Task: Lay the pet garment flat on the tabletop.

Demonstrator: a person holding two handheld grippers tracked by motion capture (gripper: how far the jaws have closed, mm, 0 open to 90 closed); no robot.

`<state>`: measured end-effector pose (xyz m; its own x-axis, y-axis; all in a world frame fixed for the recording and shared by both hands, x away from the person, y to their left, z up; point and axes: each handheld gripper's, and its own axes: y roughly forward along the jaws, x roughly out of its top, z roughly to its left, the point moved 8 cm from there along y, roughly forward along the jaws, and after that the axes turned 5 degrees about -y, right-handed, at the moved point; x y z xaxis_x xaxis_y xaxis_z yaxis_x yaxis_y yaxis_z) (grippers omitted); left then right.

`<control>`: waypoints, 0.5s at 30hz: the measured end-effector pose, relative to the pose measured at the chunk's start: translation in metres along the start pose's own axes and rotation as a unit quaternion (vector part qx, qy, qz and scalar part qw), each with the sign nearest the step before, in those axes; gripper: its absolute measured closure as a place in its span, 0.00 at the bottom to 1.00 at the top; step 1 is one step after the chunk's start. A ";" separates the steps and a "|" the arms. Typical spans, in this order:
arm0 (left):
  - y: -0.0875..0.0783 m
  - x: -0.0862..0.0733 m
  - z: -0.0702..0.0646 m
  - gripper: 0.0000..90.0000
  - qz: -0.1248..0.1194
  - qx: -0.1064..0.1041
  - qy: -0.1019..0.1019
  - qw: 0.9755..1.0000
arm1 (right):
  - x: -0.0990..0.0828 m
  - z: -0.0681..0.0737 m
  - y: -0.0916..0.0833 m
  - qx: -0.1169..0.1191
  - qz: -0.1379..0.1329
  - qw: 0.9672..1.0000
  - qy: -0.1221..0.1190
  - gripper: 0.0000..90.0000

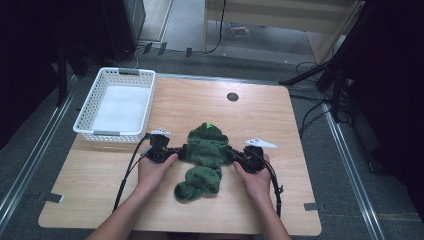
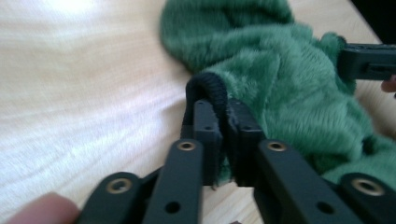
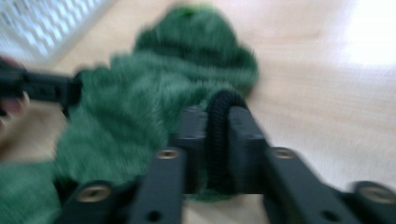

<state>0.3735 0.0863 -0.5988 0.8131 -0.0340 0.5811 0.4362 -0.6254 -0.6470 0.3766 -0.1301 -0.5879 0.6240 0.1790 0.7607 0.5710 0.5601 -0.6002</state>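
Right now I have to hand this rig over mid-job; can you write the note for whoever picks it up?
Left gripper: shut on the black ribbed cuff at the left edge of the fuzzy green fleece garment.
Right gripper: shut on the matching black cuff at the garment's right edge.
Garment: on the light wooden table, stretched between the two grippers, lower part bunched toward the person.
White slotted plastic basket: at the table's far left corner, nothing in it.
Done: both edges gripped.
Left, probably: fold or tidy the garment and move it to the basket.
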 end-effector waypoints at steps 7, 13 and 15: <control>0.001 0.000 0.000 0.94 -0.007 0.009 0.013 1.000 | 0.000 -0.002 -0.009 -0.010 0.002 1.000 0.006 0.88; 0.002 -0.004 -0.002 0.88 -0.035 0.008 0.040 0.999 | 0.056 0.007 -0.014 -0.002 -0.062 0.998 0.015 0.81; 0.002 -0.006 -0.003 0.88 -0.042 0.020 0.051 0.998 | 0.077 0.016 -0.003 -0.010 -0.058 0.998 -0.002 0.82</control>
<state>0.3685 0.0833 -0.6019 0.7298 -0.0634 0.6807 0.5181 -0.5983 -0.6112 0.4145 -0.1049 -0.5234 0.5506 0.1170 0.8265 0.6496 0.5618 -0.5123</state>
